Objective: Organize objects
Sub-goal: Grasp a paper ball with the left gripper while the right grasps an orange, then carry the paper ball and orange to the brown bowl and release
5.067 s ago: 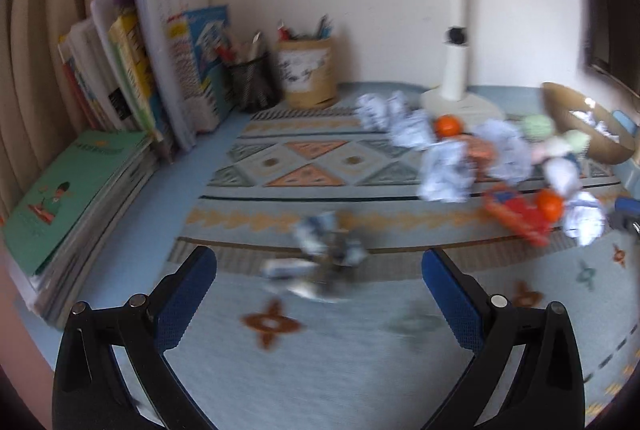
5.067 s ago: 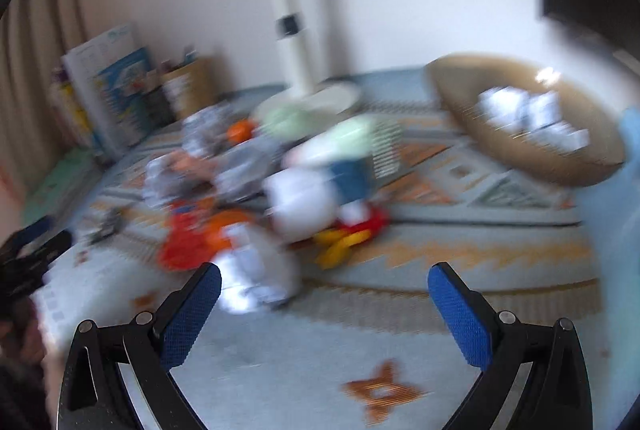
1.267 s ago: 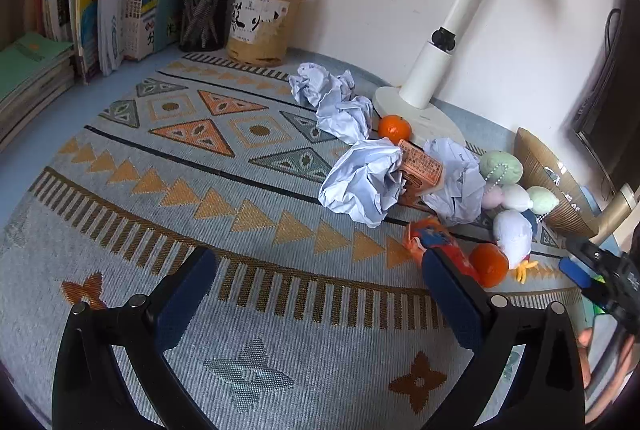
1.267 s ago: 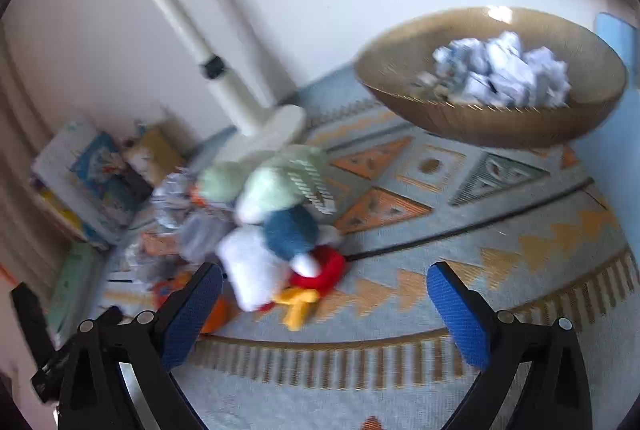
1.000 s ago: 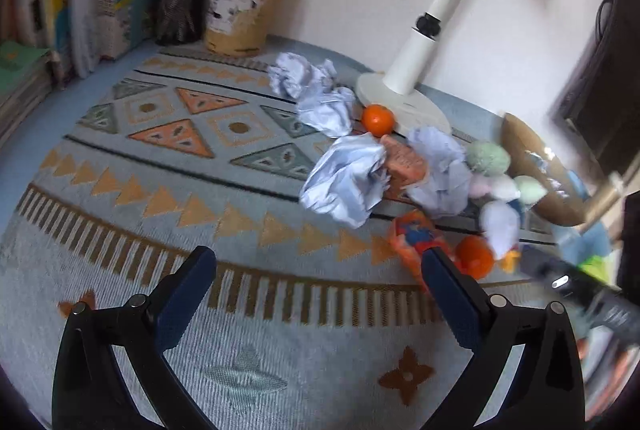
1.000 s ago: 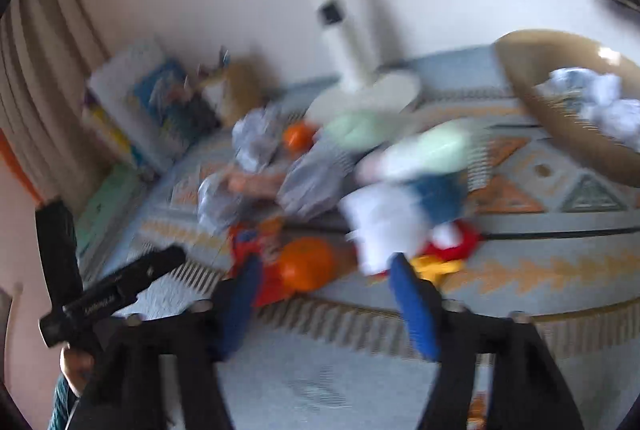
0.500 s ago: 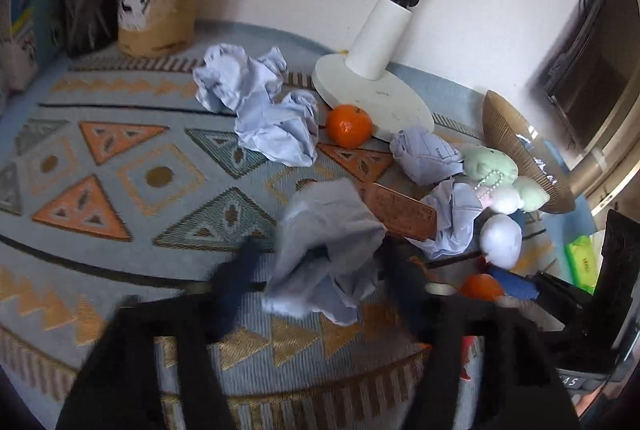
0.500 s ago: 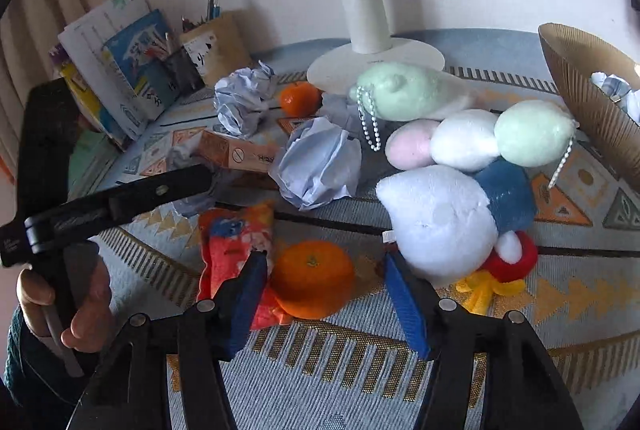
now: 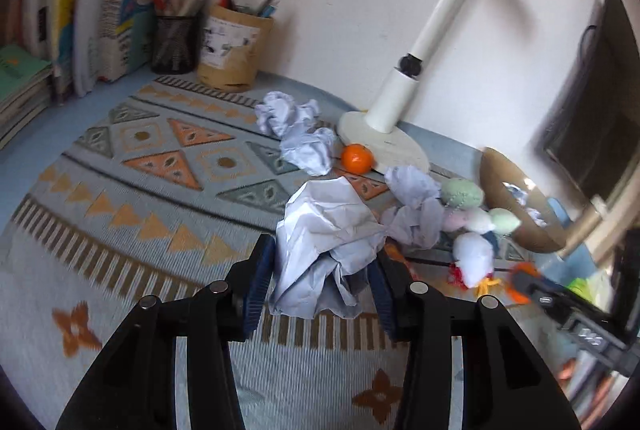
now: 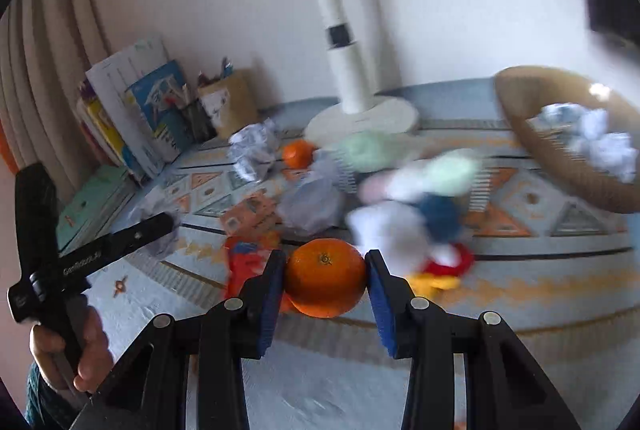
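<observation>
Patterned woven mat (image 9: 152, 198) covers the surface, with books (image 9: 96, 10) and two pen pots (image 9: 234, 48) at the back wall, a white desk lamp (image 9: 400, 102) behind the clutter, and a brown bowl (image 10: 560, 150) off to the right already holding crumpled papers. Left gripper (image 9: 324, 278) has its jaws closing on a large crumpled paper ball (image 9: 328, 230), which sits between the blue pads and bulges above and ahead of them; the pads look pressed into its sides. Right gripper (image 10: 326, 280) has its jaws closing on an orange (image 10: 325, 276), pads tight against both flanks, the fruit appearing clear of the mat. Handling, as judged: the paper is nearly weightless and springy, crushes rather than resists, so a squeeze through its bulk should hold (a loose outer fold could tear or slide out). The orange is firm, rounded, fairly heavy for its size, with a waxy skin; best taken across its widest middle, as it is, since an off-centre pinch would let it squirt forward. Moderate pressure only, to avoid bruising. Second orange (image 9: 357, 158) lies by the lamp base, more paper balls (image 9: 304, 150) and soft plush toys (image 9: 472, 254) sit between lamp and bowl; a red snack packet (image 10: 244, 262) lies just behind the held fruit. Right view is blurred in the middle ground.
</observation>
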`<state>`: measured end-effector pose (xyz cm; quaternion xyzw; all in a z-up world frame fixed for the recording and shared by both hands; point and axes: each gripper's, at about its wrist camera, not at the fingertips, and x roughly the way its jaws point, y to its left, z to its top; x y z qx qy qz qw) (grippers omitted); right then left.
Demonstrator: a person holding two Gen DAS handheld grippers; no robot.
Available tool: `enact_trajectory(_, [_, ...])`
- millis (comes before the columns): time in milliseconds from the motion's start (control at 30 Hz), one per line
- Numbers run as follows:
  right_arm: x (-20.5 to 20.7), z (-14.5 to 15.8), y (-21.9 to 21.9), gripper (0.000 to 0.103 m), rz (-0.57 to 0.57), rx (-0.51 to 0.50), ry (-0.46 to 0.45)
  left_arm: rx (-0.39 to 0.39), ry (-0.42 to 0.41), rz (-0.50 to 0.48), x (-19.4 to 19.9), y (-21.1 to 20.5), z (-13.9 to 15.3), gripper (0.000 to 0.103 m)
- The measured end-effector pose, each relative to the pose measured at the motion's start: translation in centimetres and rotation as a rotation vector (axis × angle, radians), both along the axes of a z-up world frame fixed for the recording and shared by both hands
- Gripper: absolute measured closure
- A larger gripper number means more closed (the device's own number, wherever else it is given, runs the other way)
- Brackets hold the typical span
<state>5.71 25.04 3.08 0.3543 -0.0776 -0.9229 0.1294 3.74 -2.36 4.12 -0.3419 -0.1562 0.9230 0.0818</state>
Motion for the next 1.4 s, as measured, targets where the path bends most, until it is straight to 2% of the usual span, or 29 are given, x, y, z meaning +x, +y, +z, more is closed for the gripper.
enact_trajectory(100, [1.3,0.1,2.4,0.063,-0.081,0.109,-0.012,-0.08,0.002,0.116,0.3,0.9,-0.6,0.06])
enact_trajectory(167, [1.2,-0.8,4.1,0.063,-0.104,0.146,-0.074,-0.101,0.008,0.13,0.3,1.5,-0.7,0.06])
enact_trajectory(267, [1.1,-2.8,6.2,0.063,-0.071,0.119,-0.155,-0.118,0.04,0.11,0.7,1.6,-0.4,0.06])
enact_trajectory(433, [1.4,-4.0,6.8,0.062,-0.023,0.089,-0.181,-0.113,0.031,0.127,0.6,1.5,-0.5,0.06])
enact_trajectory(500, [1.4,-4.0,6.6,0.057,-0.016,0.099,-0.18,-0.102,0.037,0.122,0.7,1.6,-0.5,0.059])
enact_trajectory(567, [1.6,-4.2,6.3,0.039,-0.019,0.125,-0.183,-0.092,0.031,0.124,0.7,1.4,-0.6,0.059])
enact_trajectory(700, [1.6,-4.4,6.0,0.038,-0.007,0.137,-0.191,-0.084,0.027,0.124,0.7,1.3,-0.6,0.059])
enact_trajectory(800, [1.8,-4.5,5.5,0.04,-0.018,0.175,-0.182,-0.087,0.031,0.116,0.7,1.5,-0.6,0.059])
enact_trajectory(833, [1.8,-4.5,5.5,0.047,-0.028,0.181,-0.181,-0.089,0.031,0.116,0.7,1.6,-0.6,0.059])
enact_trajectory(867, [1.9,-4.5,5.6,0.061,-0.042,0.183,-0.184,-0.091,0.032,0.115,0.7,1.7,-0.5,0.059])
enact_trajectory(967, [2.1,-4.3,6.0,0.064,-0.061,0.174,-0.173,-0.126,0.033,0.108,0.9,2.3,-0.2,0.059])
enact_trajectory(1133, [2.8,-2.4,6.6,0.064,-0.065,0.173,-0.128,-0.155,0.061,-0.021,1.2,6.6,2.2,0.059])
enact_trajectory(1267, [2.4,1.8,9.6,0.064,-0.14,0.162,-0.044,-0.17,0.097,-0.16,-0.7,12.6,5.6,0.059])
enact_trajectory(1400, [1.2,6.0,13.9,0.064,-0.24,0.167,0.049,-0.127,0.12,-0.29,-4.2,18.8,8.2,0.059])
